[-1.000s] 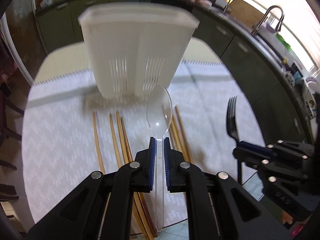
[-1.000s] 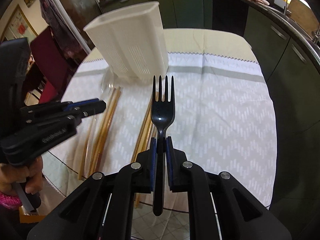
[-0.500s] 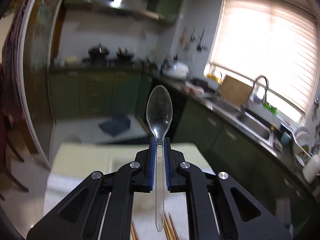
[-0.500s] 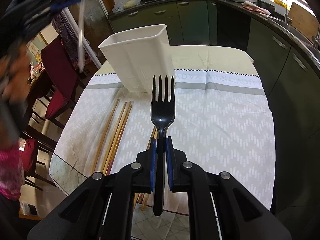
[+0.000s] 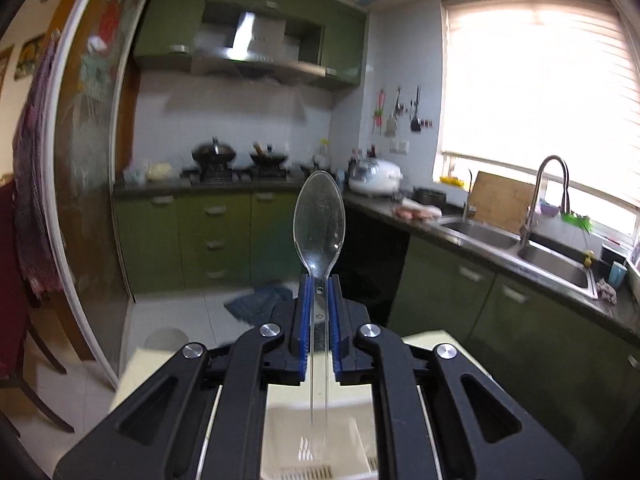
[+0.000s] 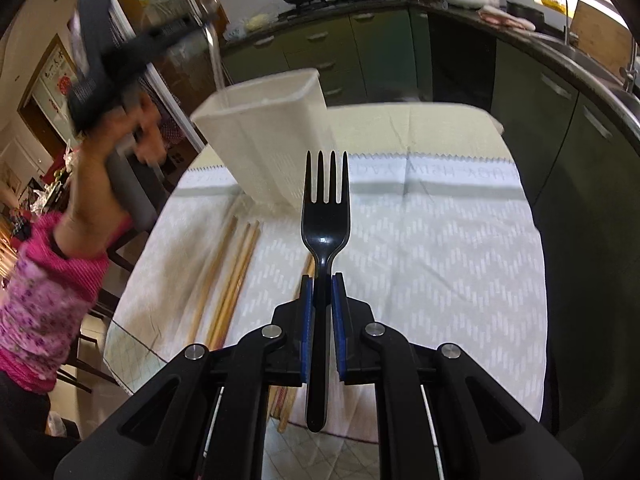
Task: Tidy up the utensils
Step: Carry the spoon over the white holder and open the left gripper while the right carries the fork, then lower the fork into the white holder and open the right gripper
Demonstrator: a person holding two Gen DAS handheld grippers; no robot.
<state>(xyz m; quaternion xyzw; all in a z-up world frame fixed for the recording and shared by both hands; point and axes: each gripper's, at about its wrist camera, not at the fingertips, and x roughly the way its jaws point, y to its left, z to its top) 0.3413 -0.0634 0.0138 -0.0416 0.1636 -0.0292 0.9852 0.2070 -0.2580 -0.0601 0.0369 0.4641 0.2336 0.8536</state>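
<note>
My left gripper (image 5: 319,292) is shut on a clear plastic spoon (image 5: 319,220), bowl up, handle hanging down over the open top of the white slotted utensil holder (image 5: 320,436). In the right wrist view the left gripper (image 6: 200,20) is raised above the holder (image 6: 268,136), with the spoon handle (image 6: 214,48) pointing down at the holder's mouth. My right gripper (image 6: 321,292) is shut on a black plastic fork (image 6: 325,216), tines forward, held above the cloth in front of the holder. Several wooden chopsticks (image 6: 232,276) lie on the cloth, left of the fork.
The table (image 6: 400,120) carries a pale patterned cloth (image 6: 440,248). Green cabinets (image 5: 216,236), a stove with woks (image 5: 240,160), a sink and tap (image 5: 552,248) ring the room. A red chair (image 5: 12,280) stands at the left.
The left gripper has risen and tipped the spoon upright, and now holds its handle over the holder's mouth. The right gripper keeps the fork in nearly the same place.
</note>
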